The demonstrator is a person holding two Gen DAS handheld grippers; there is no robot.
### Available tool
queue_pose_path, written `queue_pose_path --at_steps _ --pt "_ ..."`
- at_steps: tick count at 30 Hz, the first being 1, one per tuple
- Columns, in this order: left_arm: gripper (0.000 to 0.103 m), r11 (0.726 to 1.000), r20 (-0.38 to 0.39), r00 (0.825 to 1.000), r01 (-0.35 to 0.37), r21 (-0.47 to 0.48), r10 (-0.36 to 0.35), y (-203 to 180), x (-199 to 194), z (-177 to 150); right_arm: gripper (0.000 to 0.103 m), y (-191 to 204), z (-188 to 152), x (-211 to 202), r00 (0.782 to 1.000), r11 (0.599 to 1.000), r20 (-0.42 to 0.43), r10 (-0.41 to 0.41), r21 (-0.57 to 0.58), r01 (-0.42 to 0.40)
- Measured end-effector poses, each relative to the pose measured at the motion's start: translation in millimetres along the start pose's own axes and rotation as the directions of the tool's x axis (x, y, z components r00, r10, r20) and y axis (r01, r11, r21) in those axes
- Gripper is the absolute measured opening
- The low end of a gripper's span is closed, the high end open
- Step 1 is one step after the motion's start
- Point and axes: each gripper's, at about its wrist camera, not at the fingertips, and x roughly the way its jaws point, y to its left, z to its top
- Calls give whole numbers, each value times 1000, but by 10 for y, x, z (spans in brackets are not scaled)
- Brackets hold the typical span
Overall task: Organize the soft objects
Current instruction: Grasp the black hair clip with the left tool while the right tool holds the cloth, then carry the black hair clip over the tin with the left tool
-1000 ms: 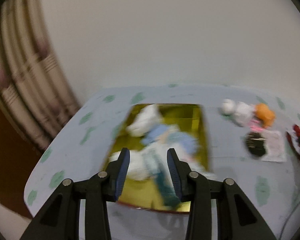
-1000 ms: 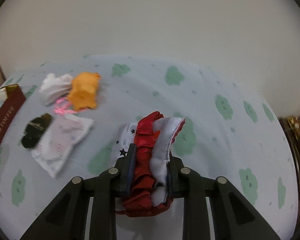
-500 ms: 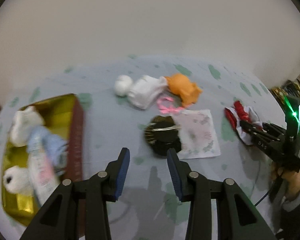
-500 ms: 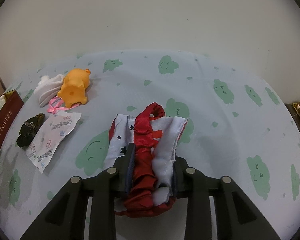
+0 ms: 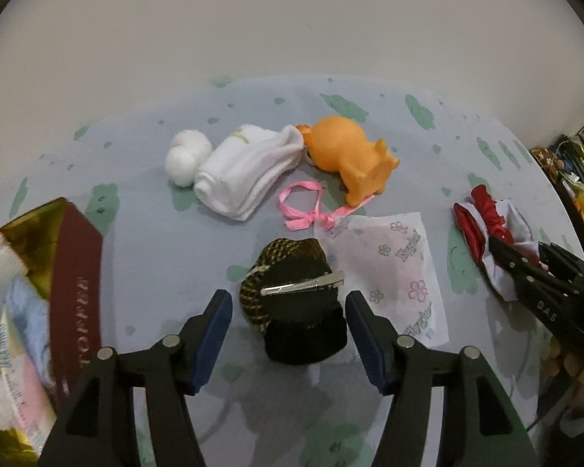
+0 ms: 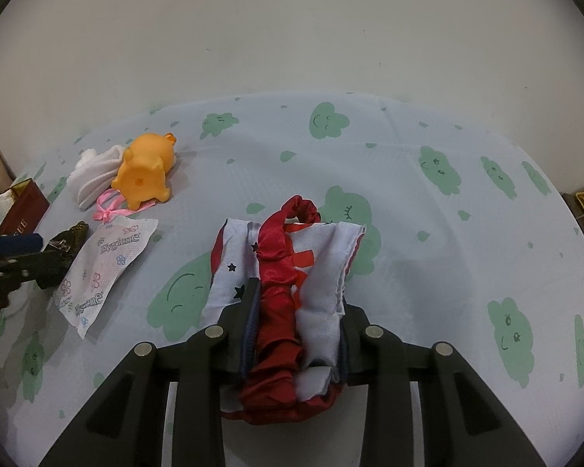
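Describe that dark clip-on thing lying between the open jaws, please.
The dark hair accessory is a black bow-like piece with gold-checked fabric and a silver metal clip across its top. It lies flat on the cloud-print cloth, its right edge against a white printed packet, between the left gripper's opening jaws, untouched.

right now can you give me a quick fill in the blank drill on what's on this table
1. The silver clip is fastened on the ____ hair bow, which lies between the left gripper's open fingers.
2. The right gripper is closed on a red and ____ fabric piece.
3. The pink ribbon lies beside the ____ toy animal.
4. The box wall reads ____.

Missing words: black; white; orange; TOFFEE
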Motion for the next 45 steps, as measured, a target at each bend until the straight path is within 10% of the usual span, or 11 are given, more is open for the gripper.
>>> queue_pose_path --at_steps 45 --pt "38 986 126 977 -166 -35 169 -31 -102 -83 34 -1 -7 21 1000 1000 -6 -7 -8 7"
